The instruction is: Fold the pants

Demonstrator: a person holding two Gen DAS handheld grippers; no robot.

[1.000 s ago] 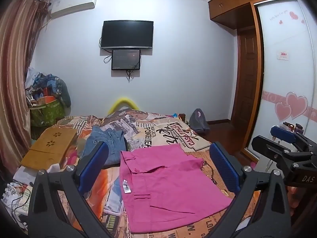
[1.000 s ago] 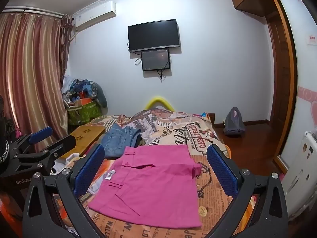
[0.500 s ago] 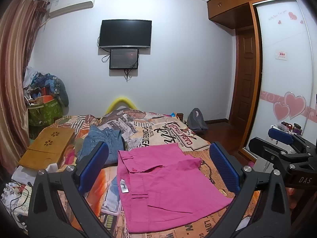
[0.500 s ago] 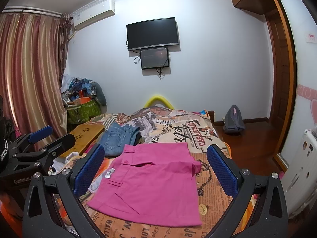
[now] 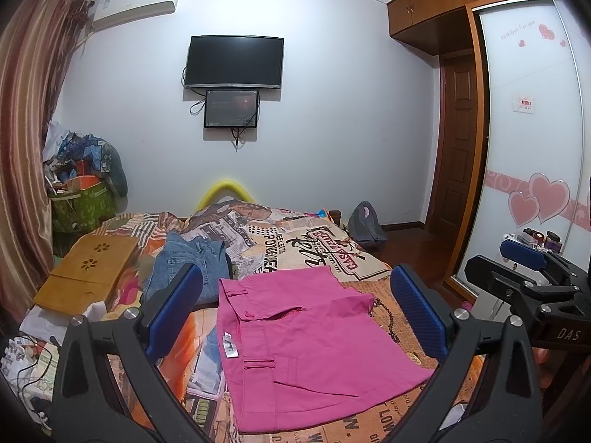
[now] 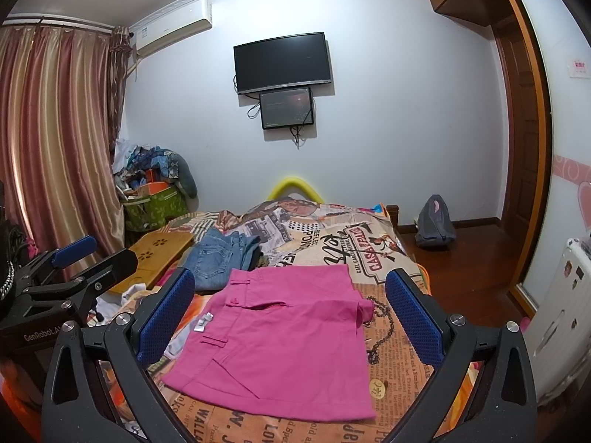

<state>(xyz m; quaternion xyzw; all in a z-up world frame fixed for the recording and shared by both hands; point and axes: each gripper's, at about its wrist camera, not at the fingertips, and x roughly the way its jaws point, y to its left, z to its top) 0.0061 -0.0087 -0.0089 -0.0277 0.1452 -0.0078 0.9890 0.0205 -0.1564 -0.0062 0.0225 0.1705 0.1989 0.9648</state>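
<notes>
Pink pants [image 5: 310, 343] lie folded flat on the printed bedspread, also in the right wrist view [image 6: 288, 336]. A white label [image 5: 229, 349] shows at their left edge. My left gripper [image 5: 295, 310] is open and empty, held above and in front of the pants. My right gripper [image 6: 288, 313] is open and empty, also above the pants. The right gripper shows at the right edge of the left wrist view [image 5: 524, 280]; the left gripper shows at the left edge of the right wrist view [image 6: 70, 277].
Blue jeans [image 5: 192, 262] lie crumpled behind the pink pants. A wooden lap tray [image 5: 88, 273] sits on the bed's left side. White items and cables [image 5: 26, 361] lie at the near left. A grey backpack [image 6: 434, 223] stands on the floor by the door.
Both views have drifted slightly; the pants sit a little lower and closer in frame. Both grippers stay open and nothing was gripped.
</notes>
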